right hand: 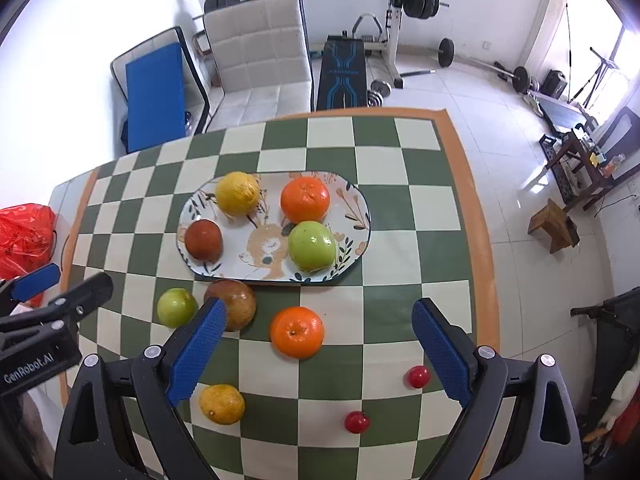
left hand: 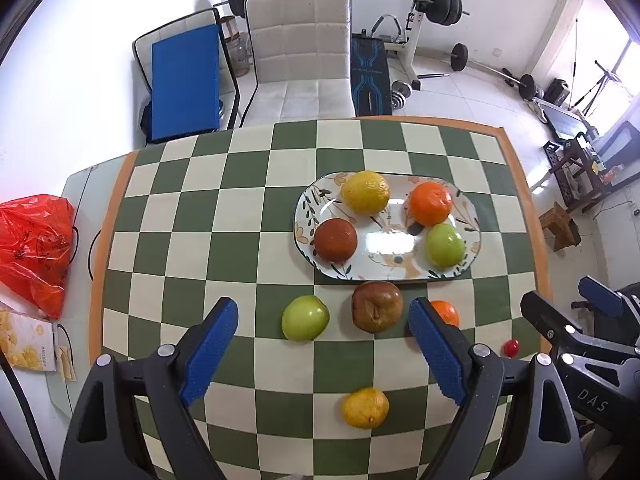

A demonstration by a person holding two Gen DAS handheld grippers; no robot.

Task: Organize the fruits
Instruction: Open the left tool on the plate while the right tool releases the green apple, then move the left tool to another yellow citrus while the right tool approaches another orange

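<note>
The left gripper [left hand: 323, 354] hangs over the near part of the checkered tablecloth [left hand: 240, 216] with its blue-padded fingers [left hand: 208, 354] spread wide and nothing between them; the right gripper [right hand: 318, 350] hangs beside it, equally spread and empty, and from the left wrist view its black frame shows at the right edge; just ahead of the left gripper's fingers lie a green apple [left hand: 305, 317] and a brownish, wrinkled apple [left hand: 377, 306], near each other but apart, with a loose orange [right hand: 296, 332] half hidden behind the right-hand finger in that view and plainly seen between the right gripper's fingers in the other; closer in, a small yellow citrus fruit [left hand: 365, 407] sits on the cloth between the left gripper's fingers; two small red round fruits [right hand: 418, 376] and [right hand: 357, 422] lie near the right gripper's right finger; beyond the loose fruit stands an oval patterned plate [left hand: 384, 240] holding four pieces, a lemon-yellow fruit [left hand: 365, 193] and an orange fruit [left hand: 431, 204] at its far side, a dark red fruit [left hand: 335, 239] and a second green apple [left hand: 445, 245] at its near side, all apart from one another; the brownish apple lies just beside the plate's near rim; off the cloth to the left rests a red plastic bag [left hand: 34, 248]; past the table stands a pale padded chair [left hand: 300, 52].
</note>
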